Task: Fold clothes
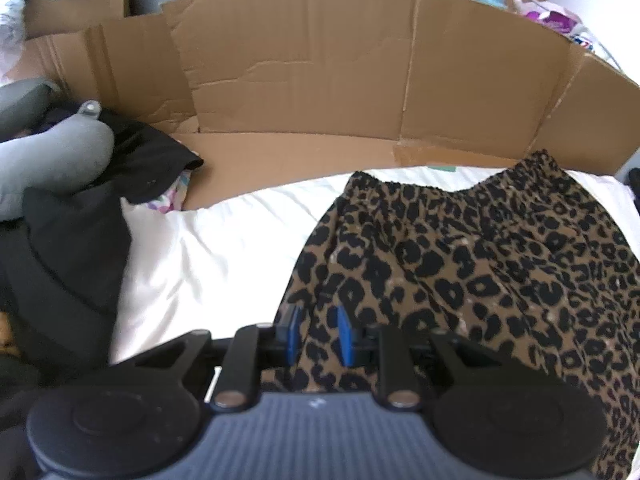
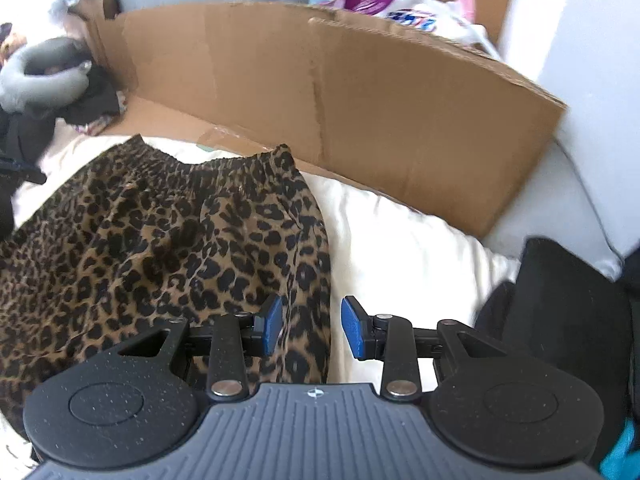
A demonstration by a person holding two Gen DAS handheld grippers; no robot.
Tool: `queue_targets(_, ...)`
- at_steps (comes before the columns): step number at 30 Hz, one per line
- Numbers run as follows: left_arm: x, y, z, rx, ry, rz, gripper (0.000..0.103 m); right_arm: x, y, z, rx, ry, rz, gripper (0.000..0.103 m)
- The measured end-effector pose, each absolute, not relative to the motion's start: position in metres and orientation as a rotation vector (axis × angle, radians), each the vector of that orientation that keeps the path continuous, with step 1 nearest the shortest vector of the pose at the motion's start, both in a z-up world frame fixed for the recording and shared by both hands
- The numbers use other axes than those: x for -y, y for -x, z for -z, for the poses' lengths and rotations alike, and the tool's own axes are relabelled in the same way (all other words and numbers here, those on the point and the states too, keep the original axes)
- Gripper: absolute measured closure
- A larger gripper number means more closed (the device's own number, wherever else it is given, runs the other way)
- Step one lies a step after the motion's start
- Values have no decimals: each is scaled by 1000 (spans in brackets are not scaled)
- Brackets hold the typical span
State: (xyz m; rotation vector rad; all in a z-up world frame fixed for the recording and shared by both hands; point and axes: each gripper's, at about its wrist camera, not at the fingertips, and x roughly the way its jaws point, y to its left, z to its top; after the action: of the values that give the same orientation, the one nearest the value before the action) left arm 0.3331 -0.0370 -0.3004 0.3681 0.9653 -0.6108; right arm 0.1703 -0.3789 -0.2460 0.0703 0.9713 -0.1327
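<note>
a leopard-print skirt point(image 1: 480, 264) lies spread flat on a bed covered with a white sheet point(image 1: 208, 256), its gathered waistband toward the far edge of the bed, where a wall of flattened cardboard point(image 1: 320, 72) stands. the left hand-held gripper point(image 1: 319, 338) hangs over the skirt's left side near the bed's front edge, its blue pads point(image 1: 345, 336) spread apart with printed cloth showing between them, though i cannot tell whether they touch it. the right hand-held gripper point(image 2: 312, 330) is over the skirt's right edge, also spread wide, one pad above the print and the other above bare sheet. at the bed's far left corner sits a heap of black clothes point(image 1: 80, 216) with a grey neck pillow point(image 1: 52, 160) resting on top. another dark garment point(image 2: 560, 312) lies at the right edge of the bed.
</note>
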Motion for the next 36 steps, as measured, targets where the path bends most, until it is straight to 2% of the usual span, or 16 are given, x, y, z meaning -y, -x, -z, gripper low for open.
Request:
queue_targets(6,18,-310,286,-953,-321,606,80,379,-132,236,-929,-93,205,63)
queue_targets(17,5,-270,274,-993,-217,583,76,385,-61,277,-926,-248,372,64)
queue_targets(20,3,-262,275,-1004,-183,583,70,385,-48,287,-932,-285,395,64)
queue_targets(22,2,-257,280,-1015,-171,585,62,387,-43,290,-925,-341,407,64)
queue_targets(27,-1,-244,296,-1038,-186,577,60,385,-32,303,-928,-378,407,64)
queue_targets(30,-6,-238,305,-1062,-190,575,53,385,-27,316,-948,-382,422,64)
queue_targets(36,-8,-234,313,-1072,-214,578,48,377,-27,330,-934,-415,388,64)
